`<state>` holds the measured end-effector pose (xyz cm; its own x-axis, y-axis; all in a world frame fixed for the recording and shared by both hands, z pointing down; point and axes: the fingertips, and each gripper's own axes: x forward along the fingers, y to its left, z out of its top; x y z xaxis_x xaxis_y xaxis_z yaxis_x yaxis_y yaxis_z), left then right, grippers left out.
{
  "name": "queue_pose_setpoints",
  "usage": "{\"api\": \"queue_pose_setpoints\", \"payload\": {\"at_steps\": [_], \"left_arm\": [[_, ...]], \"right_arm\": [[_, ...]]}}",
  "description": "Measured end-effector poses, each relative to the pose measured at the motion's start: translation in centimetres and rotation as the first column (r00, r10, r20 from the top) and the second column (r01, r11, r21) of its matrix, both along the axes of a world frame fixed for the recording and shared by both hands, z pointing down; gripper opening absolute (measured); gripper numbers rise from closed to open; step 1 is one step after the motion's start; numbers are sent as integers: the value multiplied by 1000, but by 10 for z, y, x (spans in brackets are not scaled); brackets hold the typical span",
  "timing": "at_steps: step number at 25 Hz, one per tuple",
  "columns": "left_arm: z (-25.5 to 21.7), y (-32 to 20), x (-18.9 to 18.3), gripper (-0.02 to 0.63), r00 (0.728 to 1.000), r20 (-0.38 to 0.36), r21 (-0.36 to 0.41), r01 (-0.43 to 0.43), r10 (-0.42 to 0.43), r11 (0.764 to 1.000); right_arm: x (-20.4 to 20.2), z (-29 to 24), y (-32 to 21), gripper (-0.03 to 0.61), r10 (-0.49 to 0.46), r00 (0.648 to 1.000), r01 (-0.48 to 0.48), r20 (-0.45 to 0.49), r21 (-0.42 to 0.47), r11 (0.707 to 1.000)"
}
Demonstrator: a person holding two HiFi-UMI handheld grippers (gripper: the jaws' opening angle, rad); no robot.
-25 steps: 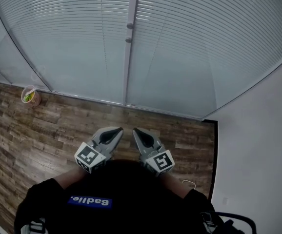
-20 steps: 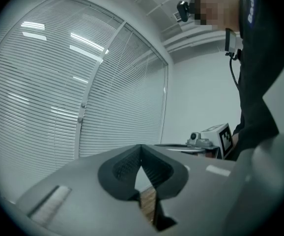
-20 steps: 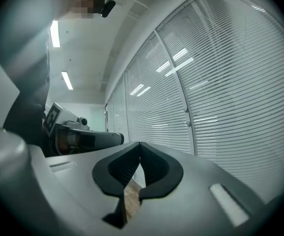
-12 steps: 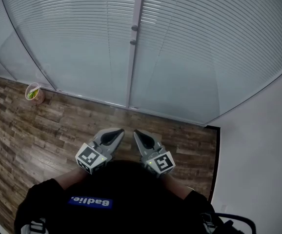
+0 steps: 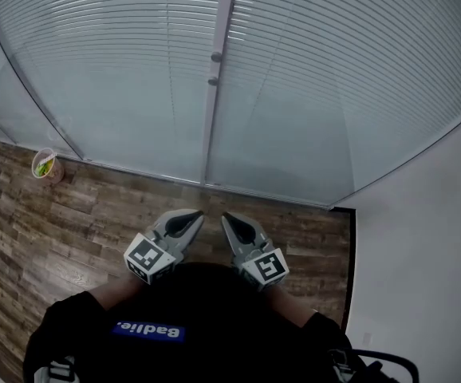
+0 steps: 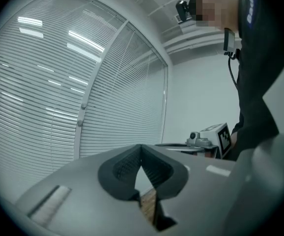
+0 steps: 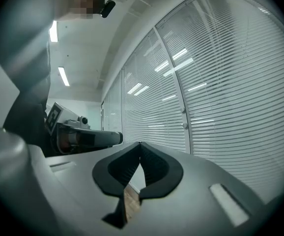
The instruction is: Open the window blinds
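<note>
At twelve o'clock in the head view, filling the upper half, hang the blinds (image 5: 119, 62), lowered to the floor (image 5: 63, 222) with slats turned flat, so I judge the opening not yet begun. Between the two panels runs a post (image 5: 221, 14) bearing two knobs (image 5: 215, 57), just above centre. I take these for the slat controls, though I cannot confirm it. I keep the left gripper (image 5: 196, 214) and right gripper (image 5: 224, 216) side by side at six o'clock, close to the body and pointing level toward the post, a carrying posture that suits an approach rather than a reach. Each gripper view shows its jaws pressed together at the tips with nothing between them, and only floor shows through the gap below the pads (image 7: 156, 168). A cup (image 5: 45, 166) stands at nine o'clock at the foot of the glass, and a plain wall (image 5: 422, 238) closes the scene at four o'clock. Compared with a second ago, the knobs and the cup sit lower in the head view, while both grippers keep their place before the body, jaws unchanged.
</note>
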<state>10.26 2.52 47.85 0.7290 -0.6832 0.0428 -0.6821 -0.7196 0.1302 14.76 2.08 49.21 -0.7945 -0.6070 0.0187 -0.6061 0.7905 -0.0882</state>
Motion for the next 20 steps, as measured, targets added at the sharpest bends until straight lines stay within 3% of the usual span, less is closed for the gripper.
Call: {"api": "queue_pose_setpoints", "payload": {"at_steps": [9,20], "left_arm": [[-5,-62,-30,0,999,-6,-7,-45,45,999],[-14,-139,-95,0,996,-10,-22,-87,87,996]], "right_arm": [[-25,3,-58,3,45,998,-46,-44,-13,999],[-97,-12,-130,3,91,995,-93,-36,-60,994]]}}
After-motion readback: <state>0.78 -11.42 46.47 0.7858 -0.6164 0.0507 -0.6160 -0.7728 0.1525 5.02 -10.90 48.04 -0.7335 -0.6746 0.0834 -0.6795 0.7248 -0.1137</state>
